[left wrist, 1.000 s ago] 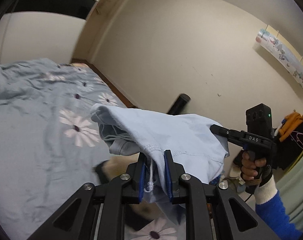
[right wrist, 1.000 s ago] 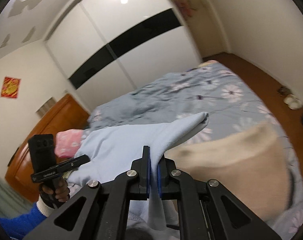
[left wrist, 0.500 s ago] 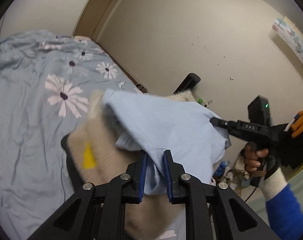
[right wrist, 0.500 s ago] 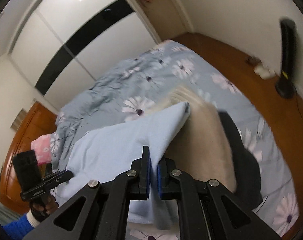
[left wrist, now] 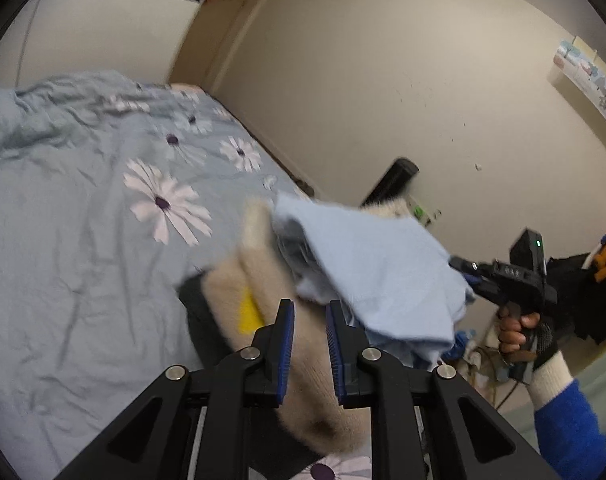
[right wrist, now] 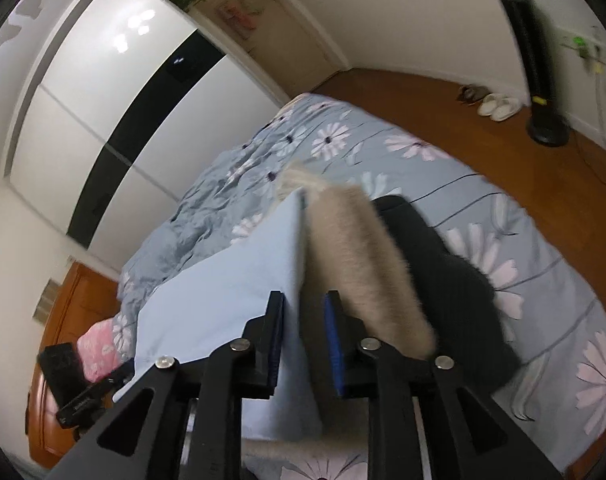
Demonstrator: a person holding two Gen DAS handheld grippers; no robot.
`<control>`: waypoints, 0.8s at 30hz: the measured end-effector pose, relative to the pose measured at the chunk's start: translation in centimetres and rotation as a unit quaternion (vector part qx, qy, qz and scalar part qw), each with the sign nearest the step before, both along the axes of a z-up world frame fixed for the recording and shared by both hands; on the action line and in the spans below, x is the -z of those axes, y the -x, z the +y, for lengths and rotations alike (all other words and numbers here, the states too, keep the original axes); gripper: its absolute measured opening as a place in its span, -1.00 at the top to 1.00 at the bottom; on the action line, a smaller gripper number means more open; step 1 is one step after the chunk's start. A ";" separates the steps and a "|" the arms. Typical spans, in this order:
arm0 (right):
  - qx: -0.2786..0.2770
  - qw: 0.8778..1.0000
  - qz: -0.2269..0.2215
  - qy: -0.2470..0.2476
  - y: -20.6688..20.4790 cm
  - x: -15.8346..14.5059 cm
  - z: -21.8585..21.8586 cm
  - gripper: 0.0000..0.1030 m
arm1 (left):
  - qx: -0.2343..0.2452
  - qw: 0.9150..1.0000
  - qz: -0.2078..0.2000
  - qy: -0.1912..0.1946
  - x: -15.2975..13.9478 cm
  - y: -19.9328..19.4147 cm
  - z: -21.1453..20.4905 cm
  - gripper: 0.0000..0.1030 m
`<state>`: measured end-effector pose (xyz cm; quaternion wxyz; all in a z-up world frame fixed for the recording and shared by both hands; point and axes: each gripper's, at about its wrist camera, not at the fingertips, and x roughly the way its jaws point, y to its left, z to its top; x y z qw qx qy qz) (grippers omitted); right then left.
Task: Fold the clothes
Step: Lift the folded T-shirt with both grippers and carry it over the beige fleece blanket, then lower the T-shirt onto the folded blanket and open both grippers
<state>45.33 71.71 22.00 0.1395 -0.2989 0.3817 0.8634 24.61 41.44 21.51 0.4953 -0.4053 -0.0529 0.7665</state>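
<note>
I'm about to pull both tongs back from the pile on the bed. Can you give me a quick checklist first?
1. Left tongs free of cloth: ok, nothing is between them.
2. Right tongs free of the light blue garment: not ok, the jaws are opening and its edge lies between them.
3. Light blue garment over the beige fluffy garment: ok.
4. Light blue garment folded flat: not ok, bunched layers show.
5. Black garment underneath lying flat: cannot tell, blurred.
</note>
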 end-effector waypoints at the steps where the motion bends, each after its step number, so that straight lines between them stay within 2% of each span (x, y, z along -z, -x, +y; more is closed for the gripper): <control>1: 0.008 1.000 -0.002 -0.006 -0.3 -0.4 0.0 0.58 | 0.003 1.000 0.009 0.002 -0.7 -0.2 0.4 0.63; 5: 0.017 0.998 -0.020 -0.056 0.2 -3.4 -1.3 0.58 | 0.030 0.999 0.044 0.011 -2.8 -1.9 3.2 0.55; 8: -0.008 0.995 -0.030 -0.100 1.5 -5.4 -3.8 0.58 | 0.050 0.996 0.070 0.025 -3.5 -3.8 5.7 0.50; 10: -0.033 0.991 -0.037 -0.125 2.5 -5.9 -6.1 0.50 | 0.054 0.994 0.083 0.036 -3.3 -5.0 7.1 0.49; 14: -0.081 0.981 -0.053 -0.170 4.0 -5.1 -10.6 0.46 | 0.060 0.992 0.095 0.057 -1.8 -6.9 8.1 0.49; 18: -0.106 0.973 -0.071 -0.194 3.4 -3.3 -12.8 0.46 | 0.066 0.987 0.121 0.082 -0.1 -8.4 7.8 0.49; 24: -0.099 0.975 -0.075 -0.185 2.0 -1.0 -12.8 0.43 | 0.063 0.990 0.103 0.078 1.6 -8.5 7.2 0.30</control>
